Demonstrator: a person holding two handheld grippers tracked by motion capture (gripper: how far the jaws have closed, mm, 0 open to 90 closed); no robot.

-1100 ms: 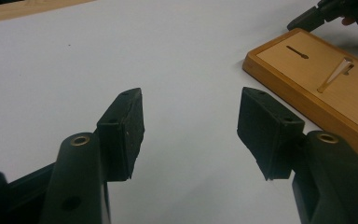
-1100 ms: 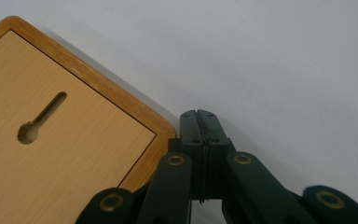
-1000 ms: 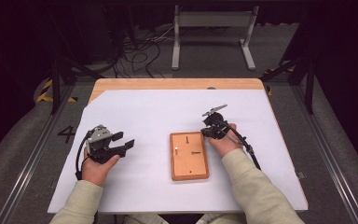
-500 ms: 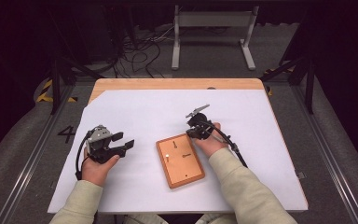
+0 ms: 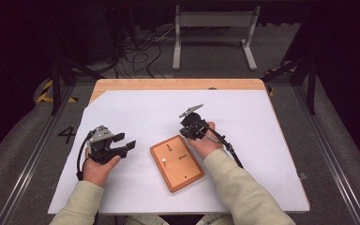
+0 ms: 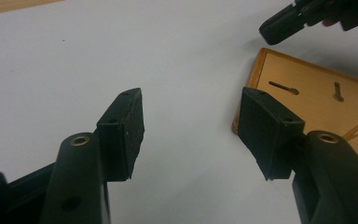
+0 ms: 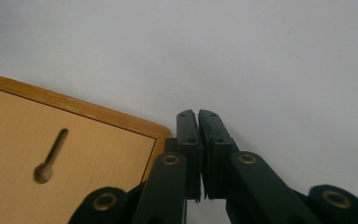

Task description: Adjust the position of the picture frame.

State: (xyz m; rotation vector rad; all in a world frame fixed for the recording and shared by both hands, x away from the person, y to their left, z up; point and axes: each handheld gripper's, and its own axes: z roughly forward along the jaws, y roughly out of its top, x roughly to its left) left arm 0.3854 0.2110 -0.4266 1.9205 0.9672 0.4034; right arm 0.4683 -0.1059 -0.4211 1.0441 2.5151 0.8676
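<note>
A flat wooden board [image 5: 176, 162] lies skewed on the white sheet, with two keyhole slots, a small pale peg [image 5: 163, 161] and a dark dot on its face. My right gripper [image 5: 185, 132] is shut and empty, its tips against the sheet at the board's far corner. In the right gripper view the closed tips [image 7: 198, 115] sit just past the board's rounded corner [image 7: 65, 140]. My left gripper [image 5: 127, 143] rests left of the board, open and empty. In the left gripper view its jaws [image 6: 191, 107] stand wide apart, with the board [image 6: 307, 98] to the right.
The white sheet [image 5: 136, 108] covers a wooden table whose far edge [image 5: 178, 84] shows. Beyond it are floor cables [image 5: 140, 47] and a white metal stand [image 5: 215, 18]. The right gripper's cable [image 5: 227, 145] trails along the forearm.
The right gripper has swept left with its jaws shut, and the board has turned counter-clockwise and slid left and nearer the person. The left gripper has stayed put.
</note>
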